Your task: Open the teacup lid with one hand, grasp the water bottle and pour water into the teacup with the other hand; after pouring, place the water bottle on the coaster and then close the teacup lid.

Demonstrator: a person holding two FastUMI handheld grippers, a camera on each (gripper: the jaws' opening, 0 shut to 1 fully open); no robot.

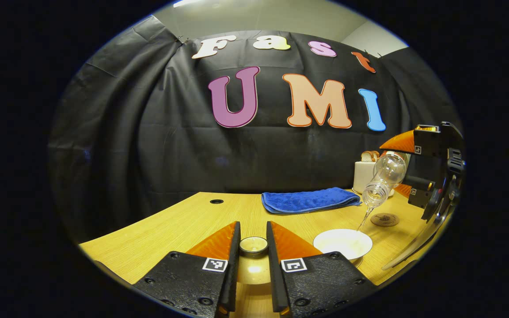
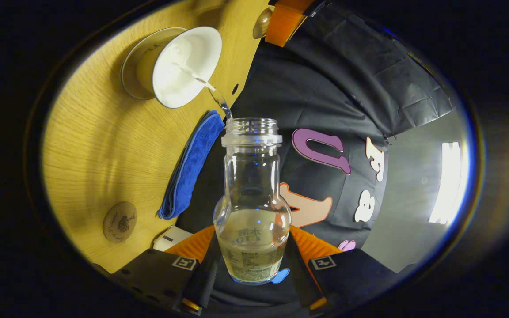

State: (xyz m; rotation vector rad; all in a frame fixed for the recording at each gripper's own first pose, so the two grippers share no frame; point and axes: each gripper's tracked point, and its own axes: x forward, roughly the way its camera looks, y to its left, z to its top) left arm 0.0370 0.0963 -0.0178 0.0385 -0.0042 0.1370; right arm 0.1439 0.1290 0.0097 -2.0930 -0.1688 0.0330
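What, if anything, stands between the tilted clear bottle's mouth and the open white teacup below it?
Nothing visible does. The clear plastic water bottle, held tilted by the right gripper, sends a thin stream straight into the white teacup; the left gripper holds the round lid aside.

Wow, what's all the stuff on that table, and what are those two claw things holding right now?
Teacup: one, white, uncovered on its saucer, catching a thin stream of water.
Teacup lid: one, pale with a round knob, pinched between the left gripper's fingers, held off the cup.
Water bottle: one, clear, uncapped, tilted, pouring.
Coaster: one, round, brown, bare, beyond the cup.
Towel: one, blue, folded, at the back of the table.
Toaster: one, white, bread in it, behind the bottle.
Table: one, light wood.
Left hand-held gripper: shut on the lid.
Right hand-held gripper: shut on the bottle.
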